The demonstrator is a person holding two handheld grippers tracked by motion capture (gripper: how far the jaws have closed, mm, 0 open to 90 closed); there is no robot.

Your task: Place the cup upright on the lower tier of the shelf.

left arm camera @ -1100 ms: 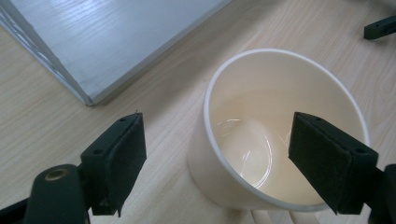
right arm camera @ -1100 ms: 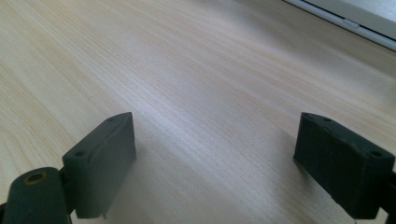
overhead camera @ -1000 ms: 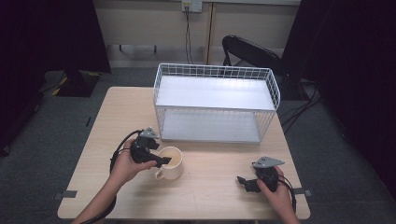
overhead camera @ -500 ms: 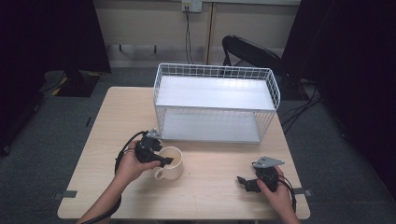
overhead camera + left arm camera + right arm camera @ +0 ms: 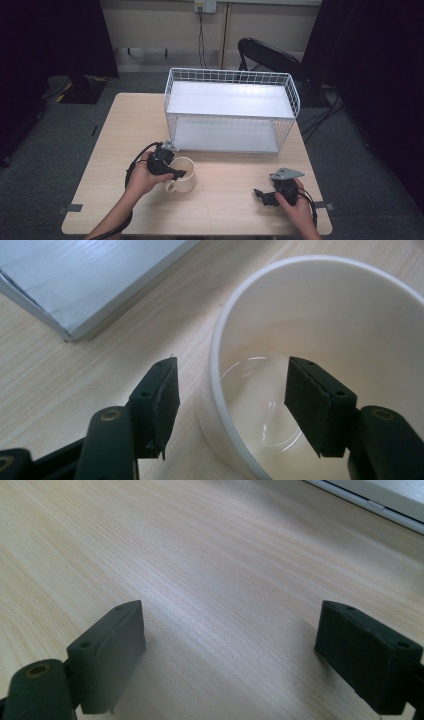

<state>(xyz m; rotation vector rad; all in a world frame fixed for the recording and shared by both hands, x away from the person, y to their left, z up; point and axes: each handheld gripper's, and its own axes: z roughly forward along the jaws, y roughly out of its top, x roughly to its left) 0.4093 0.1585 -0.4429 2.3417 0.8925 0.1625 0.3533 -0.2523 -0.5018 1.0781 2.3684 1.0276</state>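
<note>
On the worktop (image 5: 100,150), just in front of the wire basket (image 5: 231,112), the cream mug (image 5: 183,175) has its rim between the left claw's (image 5: 232,385) spread jaws, while the right claw (image 5: 230,650) gapes wide above bare wood.

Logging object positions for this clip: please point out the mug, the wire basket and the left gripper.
mug (image 5: 184,175), high view, on its cream outer wall.
wire basket (image 5: 230,75), high view, on its back top rim.
left gripper (image 5: 232,400), left gripper view, midway between its two fingertips, which straddle the mug's rim.
</note>
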